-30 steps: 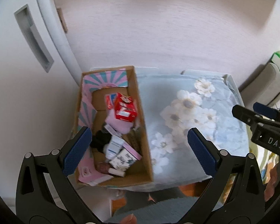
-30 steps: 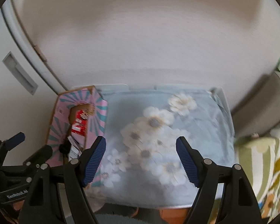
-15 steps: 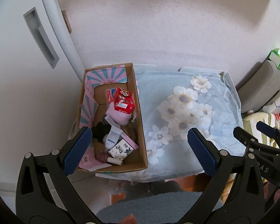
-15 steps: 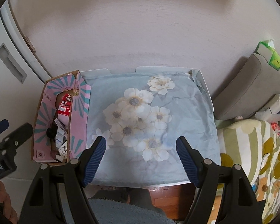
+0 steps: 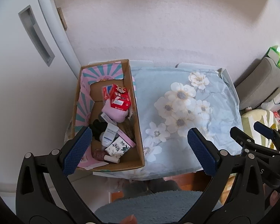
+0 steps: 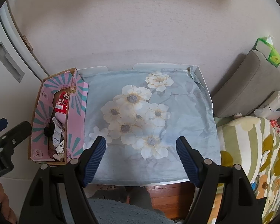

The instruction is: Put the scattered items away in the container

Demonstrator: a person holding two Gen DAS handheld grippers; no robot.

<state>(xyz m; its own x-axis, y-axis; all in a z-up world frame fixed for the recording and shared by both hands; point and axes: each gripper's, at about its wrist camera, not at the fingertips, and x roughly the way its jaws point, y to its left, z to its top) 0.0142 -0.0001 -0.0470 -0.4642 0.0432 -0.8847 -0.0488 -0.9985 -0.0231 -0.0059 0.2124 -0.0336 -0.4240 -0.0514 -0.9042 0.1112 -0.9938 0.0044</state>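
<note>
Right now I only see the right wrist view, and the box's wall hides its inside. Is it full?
Observer: No. The box has bare floor in its near right corner, beside a floral carton.
Operator: And the other gripper? I see just one finger.
Observer: The left gripper is open and empty.
</note>
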